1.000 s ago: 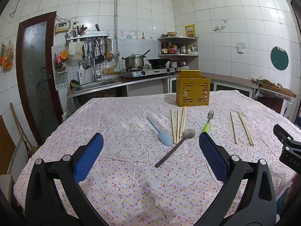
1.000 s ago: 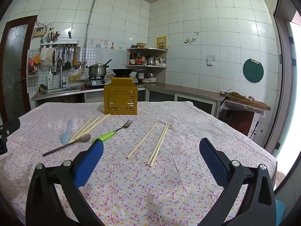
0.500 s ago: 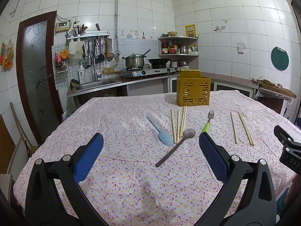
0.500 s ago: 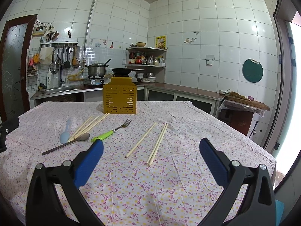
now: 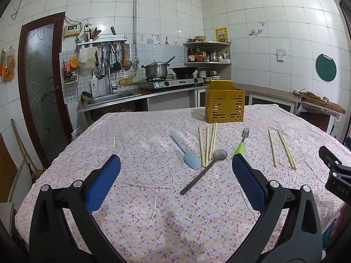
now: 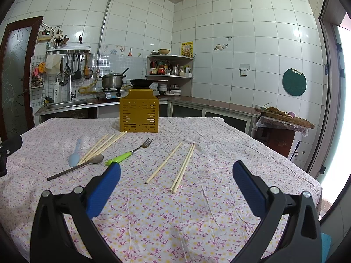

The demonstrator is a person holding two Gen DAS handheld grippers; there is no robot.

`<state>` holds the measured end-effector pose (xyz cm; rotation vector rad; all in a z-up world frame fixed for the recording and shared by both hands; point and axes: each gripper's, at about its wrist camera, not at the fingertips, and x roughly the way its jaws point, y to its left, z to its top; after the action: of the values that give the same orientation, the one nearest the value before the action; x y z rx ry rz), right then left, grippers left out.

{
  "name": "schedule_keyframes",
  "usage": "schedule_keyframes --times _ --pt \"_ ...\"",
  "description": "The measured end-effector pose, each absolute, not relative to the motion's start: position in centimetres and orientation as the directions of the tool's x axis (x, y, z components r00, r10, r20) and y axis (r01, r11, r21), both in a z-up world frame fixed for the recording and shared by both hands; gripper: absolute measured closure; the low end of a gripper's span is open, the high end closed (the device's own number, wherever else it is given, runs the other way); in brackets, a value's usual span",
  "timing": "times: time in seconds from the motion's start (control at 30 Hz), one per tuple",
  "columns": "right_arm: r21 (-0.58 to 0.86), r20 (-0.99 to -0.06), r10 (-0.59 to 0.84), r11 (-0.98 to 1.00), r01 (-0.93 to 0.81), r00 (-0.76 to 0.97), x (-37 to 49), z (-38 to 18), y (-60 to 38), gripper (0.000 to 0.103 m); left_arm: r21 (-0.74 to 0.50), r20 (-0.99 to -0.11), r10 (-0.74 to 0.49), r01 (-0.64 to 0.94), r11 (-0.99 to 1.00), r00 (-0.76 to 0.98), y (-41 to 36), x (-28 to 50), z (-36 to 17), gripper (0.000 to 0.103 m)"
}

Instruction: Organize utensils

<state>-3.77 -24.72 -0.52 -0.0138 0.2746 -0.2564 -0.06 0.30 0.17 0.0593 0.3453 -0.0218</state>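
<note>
The left hand-held gripper [image 5: 175, 171] hangs above the near part of the tabletop [image 5: 136, 135], which is covered with a white cloth with small pink flowers. Its two blue fingers [image 5: 103, 182] are spread wide and hold nothing. The right hand-held gripper [image 6: 175, 176] is also spread wide with nothing between its blue fingers [image 6: 249, 188], and it hangs above the same cloth.

In the left wrist view, the tall yellow plastic utensil box with slots [image 5: 224, 104] stands upright at about 12 o'clock, at the far side of the tabletop. Just in front of it lie four pale wooden chopsticks [image 5: 207, 145] close together, pointing toward the box. At their 9 o'clock lies a light blue plastic spoon [image 5: 187, 153], just beside them. A grey metal spoon with a dark handle [image 5: 205, 171] lies slanted, and its bowl touches the near ends of those chopsticks. At 3 o'clock from the chopsticks lies a metal fork with a bright green handle [image 5: 241, 141], its prongs toward the box.

In the right wrist view, three more pale wooden chopsticks [image 6: 175, 164] lie at about 12 o'clock from the right hand-held gripper, one alone and two side by side. They are well apart from the fork.
</note>
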Motion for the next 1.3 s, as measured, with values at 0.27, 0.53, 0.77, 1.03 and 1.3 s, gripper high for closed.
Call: schedule_keyframes --times 0.27,0.53,0.77,1.03,1.3 --pt "-0.046 -0.270 -0.242 0.970 0.239 0.932 -3.1 -0.9 -24.9 0.004 0.055 -0.342 0.003 0.017 0.998 0.940 -0.1 0.5 0.2 0.005" --pt "-0.068 -0.283 -0.255 0.967 0.246 0.925 -1.3 -0.1 -25.2 0.003 0.033 -0.319 0.000 0.011 0.999 0.948 -0.3 2.2 1.2 0.005" --pt "-0.053 -0.301 -0.258 0.966 0.254 0.918 1.9 1.2 -26.5 0.004 0.039 -0.383 -0.039 0.058 0.998 0.923 -0.6 6.2 2.8 0.005" --pt "0.018 -0.437 -0.228 0.965 0.262 0.870 8.0 1.5 -29.6 0.003 0.040 -0.409 -0.066 0.091 0.995 0.910 -1.1 10.3 3.5 0.005" --pt "-0.062 -0.569 -0.244 0.965 0.256 0.785 16.0 0.5 -29.9 0.004 0.011 -0.577 -0.110 0.143 0.990 0.809 -2.0 19.6 1.8 0.005"
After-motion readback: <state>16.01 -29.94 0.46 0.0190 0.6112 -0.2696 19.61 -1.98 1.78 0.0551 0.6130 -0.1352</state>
